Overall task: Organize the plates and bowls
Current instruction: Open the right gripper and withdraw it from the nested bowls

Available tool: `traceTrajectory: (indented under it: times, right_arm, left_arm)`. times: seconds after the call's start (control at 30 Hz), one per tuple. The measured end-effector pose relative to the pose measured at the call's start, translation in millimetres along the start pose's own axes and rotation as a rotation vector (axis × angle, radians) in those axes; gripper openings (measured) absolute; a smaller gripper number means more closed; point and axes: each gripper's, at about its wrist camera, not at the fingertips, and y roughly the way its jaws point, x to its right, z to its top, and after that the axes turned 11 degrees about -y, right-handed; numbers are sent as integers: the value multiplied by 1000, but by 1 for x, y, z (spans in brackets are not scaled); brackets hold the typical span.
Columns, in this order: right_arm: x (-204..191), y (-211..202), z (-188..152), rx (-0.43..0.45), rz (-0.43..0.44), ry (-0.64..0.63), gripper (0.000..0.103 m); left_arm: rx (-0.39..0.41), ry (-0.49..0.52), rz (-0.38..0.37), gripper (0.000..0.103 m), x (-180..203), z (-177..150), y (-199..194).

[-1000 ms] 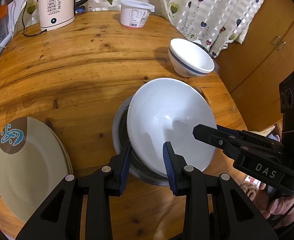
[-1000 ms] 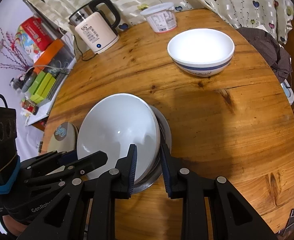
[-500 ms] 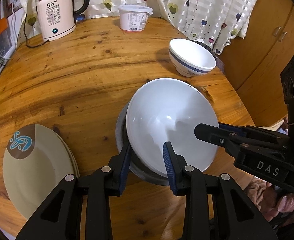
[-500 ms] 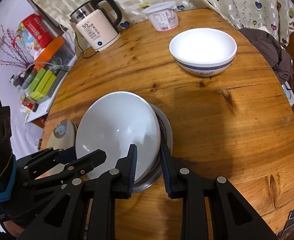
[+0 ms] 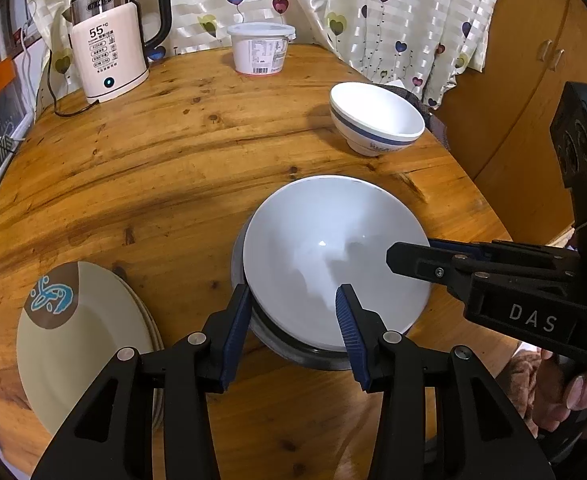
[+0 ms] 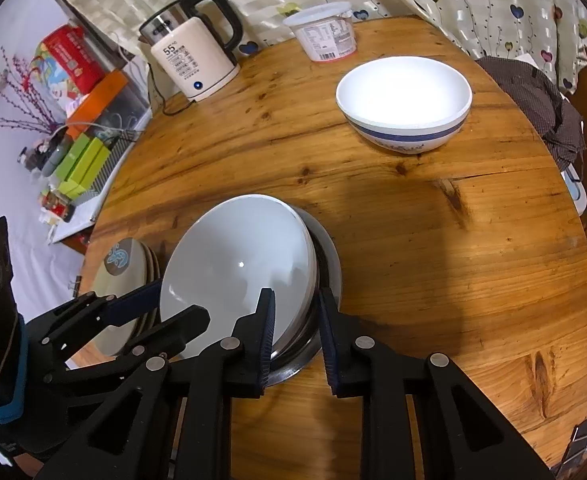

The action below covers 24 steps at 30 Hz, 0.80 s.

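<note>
**Two tools at one bowl**

Left tool [image 5: 293, 312] is opening, straddling the wide white ceramic bowl's [image 5: 325, 248] near rim. Right tool [image 6: 295, 320], closing, pinches its edge. The steel dish [image 6: 329, 264] underneath is mostly hidden. Left: stacked beige plates [image 5: 81, 344], count unclear. Farther: one blue-banded bowl [image 6: 405, 104] on the round wooden counter [image 6: 433, 240].

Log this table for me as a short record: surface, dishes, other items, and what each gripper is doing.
surface: round wooden table
center: white bowl nested in steel bowl
near left: stacked beige plates
far right: blue-banded bowl, upright, alone
far edge: kettle, plastic tub
left gripper: fingers opening, white bowl's near rim between them, pads not pressing
right gripper: fingers straddle both nested rims; whether they press is unclear
</note>
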Motion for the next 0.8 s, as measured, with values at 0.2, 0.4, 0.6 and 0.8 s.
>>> traceTrajectory:
  times: [0.2,0.4,0.6,0.8]
  right_arm:
    - [-4,-1,1,-3,-24,-32,21]
    - [-4,-1,1,-3,-52,-46,21]
    - [-4,-2,2,-2,-61,-48,21]
    - [-6,-9,3,19,-77,-56,21]
  left_arm:
    - [26,2,-9,45,-1,0,-6]
    - [19,-5,-23,45,-2,-2,-3]
    - [29,-20,-39,45,-5,-1,-5]
    - [49,-51,-52,45,-14,2,-8]
